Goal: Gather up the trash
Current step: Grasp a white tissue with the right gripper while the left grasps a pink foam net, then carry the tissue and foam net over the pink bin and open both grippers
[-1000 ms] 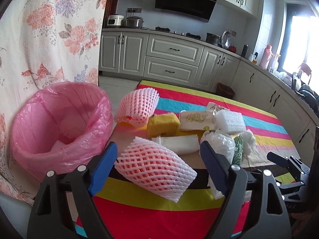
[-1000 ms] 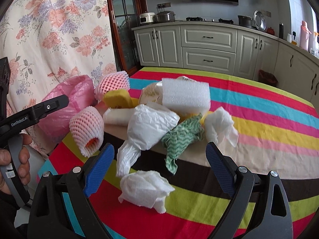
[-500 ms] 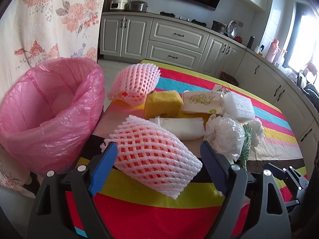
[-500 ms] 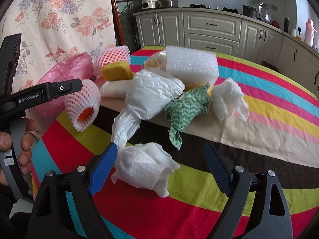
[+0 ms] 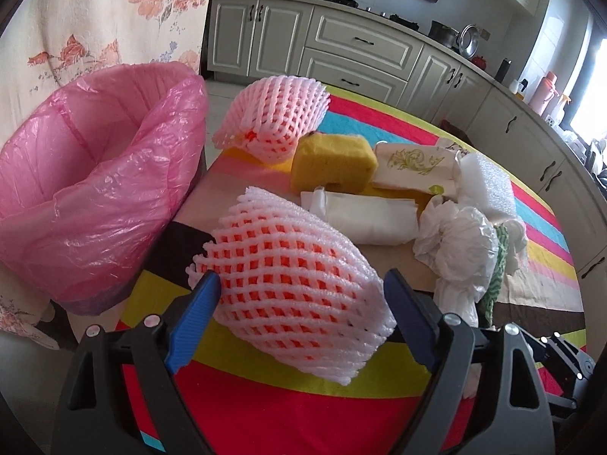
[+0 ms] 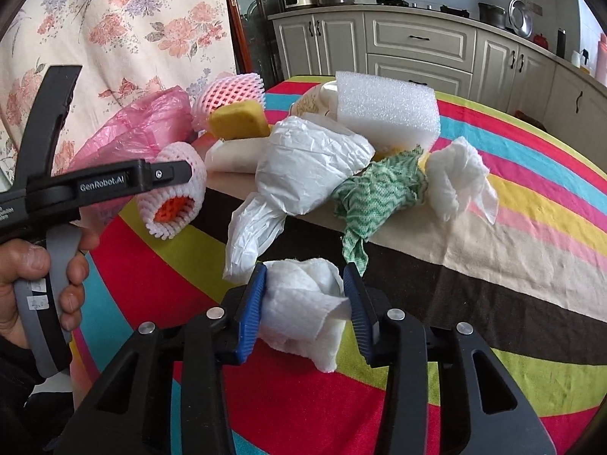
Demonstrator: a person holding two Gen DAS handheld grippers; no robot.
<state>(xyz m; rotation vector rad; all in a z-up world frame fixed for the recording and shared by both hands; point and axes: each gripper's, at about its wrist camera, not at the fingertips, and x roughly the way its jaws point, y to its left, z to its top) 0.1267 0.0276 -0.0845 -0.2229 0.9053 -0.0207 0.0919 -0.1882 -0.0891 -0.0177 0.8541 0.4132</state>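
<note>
Trash is being gathered from a table covered with a brightly striped cloth (image 6: 493, 204), and the pickup step is judged to be in hand for both grippers.

In the right wrist view, a crumpled white paper towel wad (image 6: 303, 299) is being squeezed at six o'clock between the blue pads of the right gripper (image 6: 306, 305). Its jaws are closing, narrow, with both pads pressing into the paper, so the wad is being grasped.

In the left wrist view, a white foam fruit net around an orange core (image 5: 292, 284) is being straddled at six o'clock by the left gripper (image 5: 301, 309). Its jaws are being held wide, opening slightly; the left pad is at the net's edge, the right pad is just beside it, and no squeeze is being shown, so the net is being treated as not yet gripped.

A pink plastic bag lining a bin (image 5: 95, 174) is being shown open at nine o'clock, just beside the table edge. More trash is lying at one to three o'clock: a second pink foam net (image 5: 273, 117), a yellow sponge (image 5: 334, 167), a white foam block (image 5: 485, 185) and a crumpled white plastic bag (image 5: 455, 250).

Next, the left jaws are judged to need closing gently on the soft net, and both items to need lifting and carrying over the bag's mouth before being released.
</note>
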